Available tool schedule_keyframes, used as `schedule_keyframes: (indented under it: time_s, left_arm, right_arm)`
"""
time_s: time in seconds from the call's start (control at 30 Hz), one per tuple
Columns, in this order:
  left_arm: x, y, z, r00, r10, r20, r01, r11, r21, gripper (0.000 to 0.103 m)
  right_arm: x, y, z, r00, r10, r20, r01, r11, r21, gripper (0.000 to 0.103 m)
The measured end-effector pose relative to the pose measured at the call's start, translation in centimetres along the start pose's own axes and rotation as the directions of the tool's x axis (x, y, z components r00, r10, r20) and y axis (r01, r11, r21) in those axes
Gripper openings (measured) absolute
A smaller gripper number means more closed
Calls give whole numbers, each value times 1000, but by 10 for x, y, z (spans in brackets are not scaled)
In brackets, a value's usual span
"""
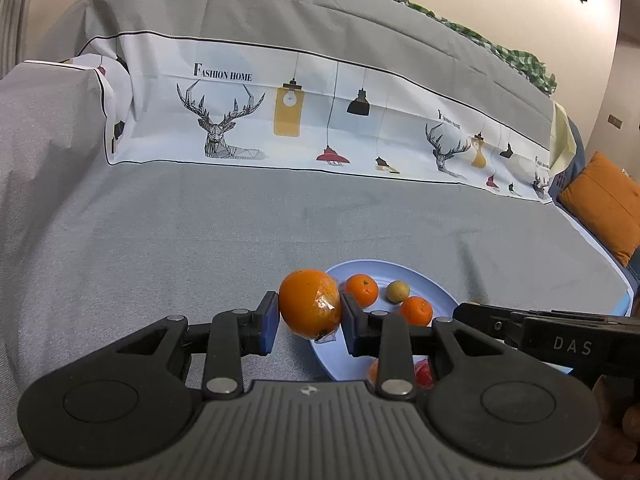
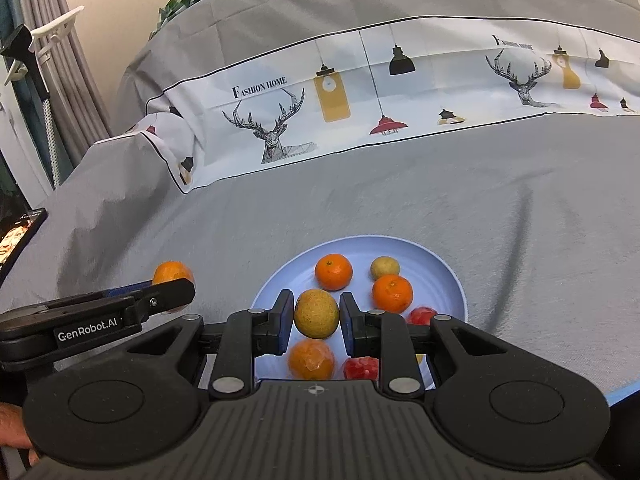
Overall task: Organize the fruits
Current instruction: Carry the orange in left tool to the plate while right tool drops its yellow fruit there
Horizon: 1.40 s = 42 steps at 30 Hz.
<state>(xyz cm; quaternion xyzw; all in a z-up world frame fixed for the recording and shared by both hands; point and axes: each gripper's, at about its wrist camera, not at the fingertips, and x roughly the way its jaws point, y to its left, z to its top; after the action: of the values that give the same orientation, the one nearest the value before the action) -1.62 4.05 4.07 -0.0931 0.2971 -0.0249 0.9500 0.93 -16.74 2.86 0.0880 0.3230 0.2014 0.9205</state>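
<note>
- Fruit sorting is mid-carry, as far as I can judge: both grippers are loaded, and the blue plate (image 2: 448,280) on the grey cloth (image 1: 200,232) already has a bunch of fruit on it.
- Left gripper (image 1: 309,314) has its jaws pinched on a big orange (image 1: 308,304) that's got some clear wrap clinging to it. It's up off the cloth, just beside the plate's left rim and not over the dish yet.
- Right gripper (image 2: 316,314) is clamped on a yellow-green fruit (image 2: 316,313), held over the near part of the plate. Can't tell if it's touching the plate surface or just above it.
- On the plate: two small oranges (image 2: 333,271), another yellowish fruit (image 2: 384,267), a wrapped orange (image 2: 311,359) near the front, plus a couple of red fruits (image 2: 361,368) half hidden behind the gripper.
- Next bit, my guess: the right one needs a free spot, since the near side is crowded. Lower gently and let go without nudging the round stuff.
- Then the left has to come across over the rim. Both tools are close together, so taking turns seems smart.
</note>
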Motion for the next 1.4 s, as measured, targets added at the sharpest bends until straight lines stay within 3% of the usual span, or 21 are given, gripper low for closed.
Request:
schedule_keyframes:
  time_s: [0.77, 1.4]
  left_arm:
    - [5, -4, -3, 1000, -10, -9, 11, 1000, 8, 36]
    - [44, -30, -18, 995, -76, -70, 83, 990, 113, 36]
  right_arm:
    - [6, 0, -1, 999, -32, -21, 32, 999, -13, 26]
    - [25, 4, -5, 992, -100, -82, 96, 994, -55, 26]
